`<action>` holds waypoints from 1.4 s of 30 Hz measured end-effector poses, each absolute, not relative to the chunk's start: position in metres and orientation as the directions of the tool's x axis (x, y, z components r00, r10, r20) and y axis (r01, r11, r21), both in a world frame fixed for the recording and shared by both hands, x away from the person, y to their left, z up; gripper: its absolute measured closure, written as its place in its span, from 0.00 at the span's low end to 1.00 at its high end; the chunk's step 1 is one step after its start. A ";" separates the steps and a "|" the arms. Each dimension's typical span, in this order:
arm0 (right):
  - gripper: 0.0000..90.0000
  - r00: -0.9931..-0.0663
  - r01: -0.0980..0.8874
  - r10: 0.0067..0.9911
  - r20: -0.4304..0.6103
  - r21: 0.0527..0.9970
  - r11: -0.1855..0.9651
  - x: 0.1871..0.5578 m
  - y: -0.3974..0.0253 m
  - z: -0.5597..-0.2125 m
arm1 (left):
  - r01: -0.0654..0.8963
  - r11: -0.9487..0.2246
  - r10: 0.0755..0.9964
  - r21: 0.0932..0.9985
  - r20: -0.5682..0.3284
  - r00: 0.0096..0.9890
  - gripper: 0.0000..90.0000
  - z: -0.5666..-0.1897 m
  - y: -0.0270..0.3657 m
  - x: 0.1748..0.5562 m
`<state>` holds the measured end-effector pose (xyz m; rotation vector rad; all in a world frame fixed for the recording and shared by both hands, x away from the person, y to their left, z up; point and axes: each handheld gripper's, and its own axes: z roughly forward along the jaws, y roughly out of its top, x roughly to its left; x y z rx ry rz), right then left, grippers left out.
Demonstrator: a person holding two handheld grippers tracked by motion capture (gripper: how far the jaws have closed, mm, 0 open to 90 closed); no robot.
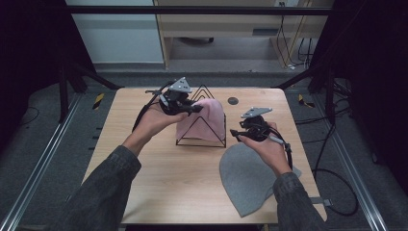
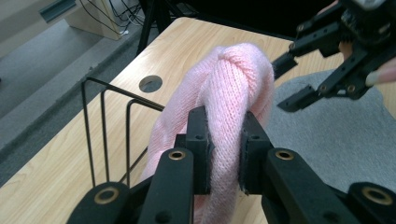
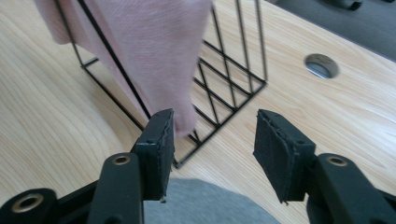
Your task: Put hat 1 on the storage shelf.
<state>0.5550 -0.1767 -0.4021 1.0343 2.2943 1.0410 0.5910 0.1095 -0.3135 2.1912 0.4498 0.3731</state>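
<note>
A pink knit hat (image 1: 207,120) hangs over a black wire triangular rack (image 1: 202,139) at the table's middle. My left gripper (image 1: 195,109) is shut on a bunched fold of the pink hat (image 2: 224,116) near the rack's top. The rack's upright wires (image 2: 105,135) stand to the left of that fold. A grey knit hat (image 1: 245,178) lies flat at the front right. My right gripper (image 1: 235,133) hovers open just right of the rack, with nothing between its fingers (image 3: 159,144). Below it the grey hat (image 3: 205,205) shows, and ahead the pink hat (image 3: 154,51) and rack (image 3: 224,98).
The wooden table (image 1: 159,192) has a round cable hole (image 1: 233,100) behind the rack. A person's sleeved forearms reach in from the front edge. Black frame legs and cables stand on the floor around the table.
</note>
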 end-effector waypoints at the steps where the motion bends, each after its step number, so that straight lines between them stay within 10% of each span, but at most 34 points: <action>1: 0.51 -0.635 0.457 0.770 -0.067 0.770 0.445 0.554 -0.180 -0.401 | 0.192 -0.575 0.444 0.795 0.106 0.890 0.86 -0.314 0.109 0.590; 17: 0.49 -0.584 0.504 0.809 -0.061 0.755 0.421 0.552 -0.204 -0.406 | 0.240 -0.583 0.461 0.776 0.073 0.884 0.82 -0.325 0.114 0.591; 33: 0.34 -0.571 0.596 0.821 -0.003 0.686 0.417 0.567 -0.213 -0.430 | 0.248 -0.500 0.536 0.830 0.071 0.841 0.27 -0.331 0.142 0.559; 42: 0.43 -0.588 0.653 0.807 0.048 0.617 0.439 0.581 -0.218 -0.450 | 0.302 -0.554 0.569 0.776 0.088 0.817 0.06 -0.371 0.173 0.527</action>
